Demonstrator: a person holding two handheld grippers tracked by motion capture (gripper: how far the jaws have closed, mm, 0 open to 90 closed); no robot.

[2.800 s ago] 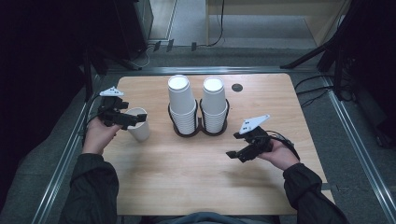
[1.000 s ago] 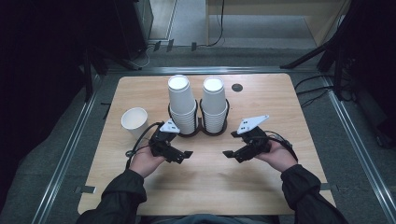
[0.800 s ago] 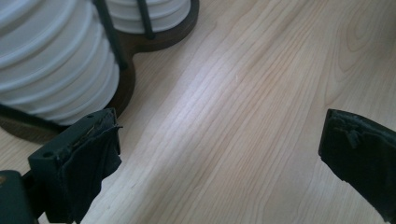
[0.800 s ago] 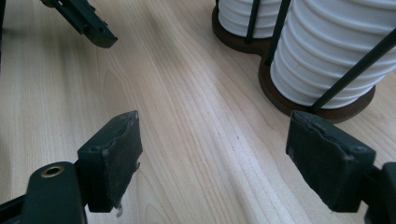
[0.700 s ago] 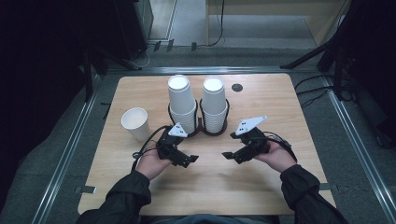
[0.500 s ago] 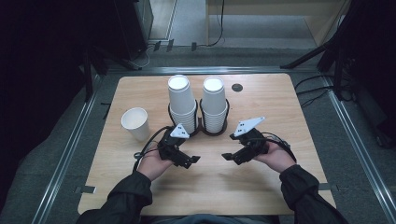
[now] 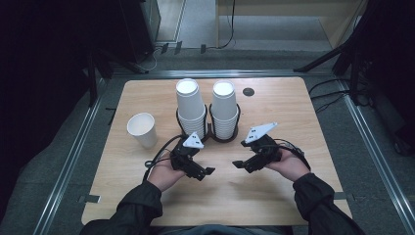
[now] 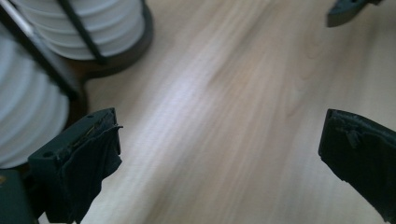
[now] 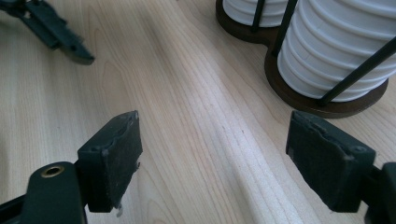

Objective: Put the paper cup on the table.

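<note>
left tongs agape | right tongs agape | single cup well left

White cups – dark wire holder – pale wood-grain table.

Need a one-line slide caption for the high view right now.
Both open grippers, left and right, face each other over the wooden table before two racked cup stacks; one loose cup stands apart.

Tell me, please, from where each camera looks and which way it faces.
High view: above the person's side, facing forward and down on the light wooden table; both forearms show.
Left gripper view: on the left tool, facing the tabletop; open jaws.
Right gripper view: on the right tool; open jaws.
Shared: stacked white paper cups.
</note>
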